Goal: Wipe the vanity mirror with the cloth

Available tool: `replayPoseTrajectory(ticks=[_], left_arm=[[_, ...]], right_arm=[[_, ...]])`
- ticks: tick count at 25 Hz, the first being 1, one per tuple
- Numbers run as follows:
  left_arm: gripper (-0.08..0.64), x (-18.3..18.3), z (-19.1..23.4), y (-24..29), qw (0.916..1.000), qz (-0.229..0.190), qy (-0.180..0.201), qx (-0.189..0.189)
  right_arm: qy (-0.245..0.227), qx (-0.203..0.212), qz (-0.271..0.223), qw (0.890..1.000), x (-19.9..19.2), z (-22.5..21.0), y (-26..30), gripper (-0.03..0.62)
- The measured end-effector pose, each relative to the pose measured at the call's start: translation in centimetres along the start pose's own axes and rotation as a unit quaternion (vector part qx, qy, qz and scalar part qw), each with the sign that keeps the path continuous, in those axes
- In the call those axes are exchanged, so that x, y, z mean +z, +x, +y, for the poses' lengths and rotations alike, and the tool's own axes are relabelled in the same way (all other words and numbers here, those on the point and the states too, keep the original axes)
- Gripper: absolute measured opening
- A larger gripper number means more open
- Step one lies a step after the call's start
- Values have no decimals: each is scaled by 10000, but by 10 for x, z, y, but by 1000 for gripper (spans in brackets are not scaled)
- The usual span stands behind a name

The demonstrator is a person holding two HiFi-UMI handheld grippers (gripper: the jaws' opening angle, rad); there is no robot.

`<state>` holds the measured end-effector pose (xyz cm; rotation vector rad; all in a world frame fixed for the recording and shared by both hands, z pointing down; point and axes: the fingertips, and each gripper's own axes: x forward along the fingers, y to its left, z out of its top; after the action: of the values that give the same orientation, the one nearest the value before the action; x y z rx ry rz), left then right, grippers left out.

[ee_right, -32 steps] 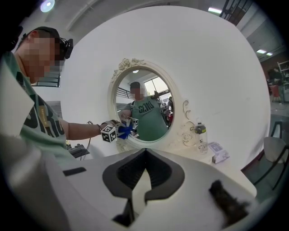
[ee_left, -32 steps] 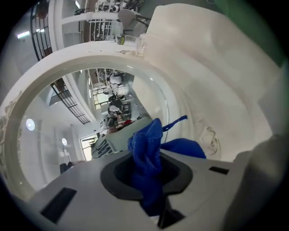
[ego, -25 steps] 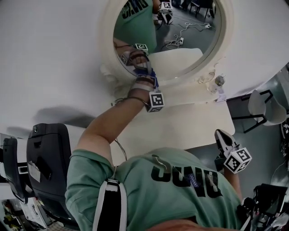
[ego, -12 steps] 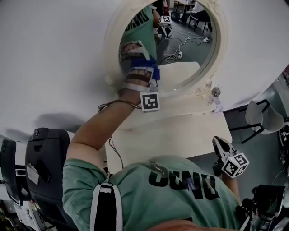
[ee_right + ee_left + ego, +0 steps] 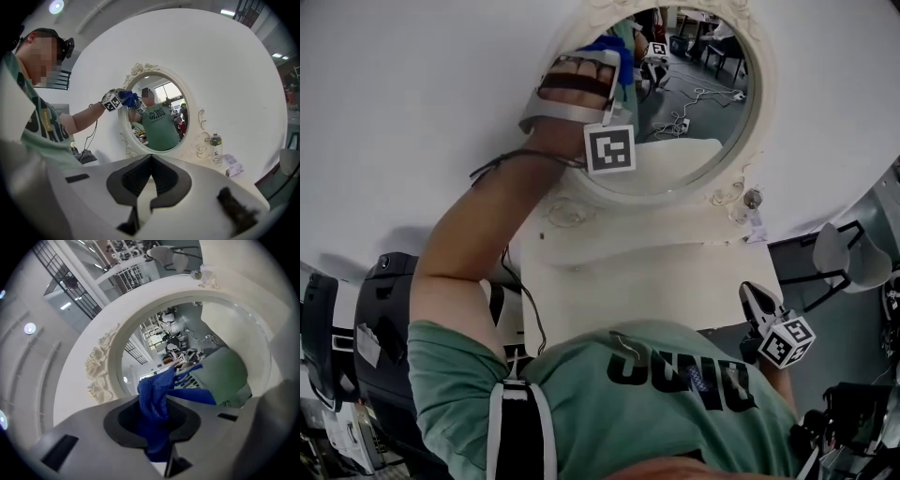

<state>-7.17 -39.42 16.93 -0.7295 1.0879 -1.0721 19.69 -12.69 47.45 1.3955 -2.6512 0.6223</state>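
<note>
The oval vanity mirror (image 5: 694, 112) in its cream carved frame hangs on the white wall above the vanity top. My left gripper (image 5: 598, 49) is raised to the glass's upper left, shut on a blue cloth (image 5: 611, 47) that presses against the glass. In the left gripper view the cloth (image 5: 157, 399) bunches out between the jaws, right against the mirror (image 5: 220, 343). The right gripper view shows the mirror (image 5: 161, 117), the left gripper (image 5: 123, 97) and the cloth (image 5: 131, 99) from afar. My right gripper (image 5: 759, 302) hangs low at the right, shut and holding nothing.
A small bottle (image 5: 755, 198) and a small box (image 5: 233, 164) stand on the cream vanity top (image 5: 675, 281) at the right under the mirror. A black chair (image 5: 389, 328) is at the left, a white chair (image 5: 839, 246) at the right.
My left gripper has carried the cloth up the left side of the glass, from the lower left to the upper left. The right gripper has barely moved.
</note>
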Motion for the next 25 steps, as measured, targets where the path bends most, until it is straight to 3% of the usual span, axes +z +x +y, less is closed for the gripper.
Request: replayPoseTrajectory(ticks=[8,16,20,25], left_arm=[[83,-9,-19,16,9989,148,421,-137],[63,-7,-43,6,9987,201,410,-203],[61,11,-91,-13,9982,38,283,-524],[61,57,-199,-51,9902,-415,353,-1286]], right_arm=[[72,38,-53,10000,-2,-4,-2,5],[131,-11,44,9999,-11,-4,-1,5],[155,-17,109,9998,-14,-2,0,5],[182,-34,221,9996,-18,0,2,5]])
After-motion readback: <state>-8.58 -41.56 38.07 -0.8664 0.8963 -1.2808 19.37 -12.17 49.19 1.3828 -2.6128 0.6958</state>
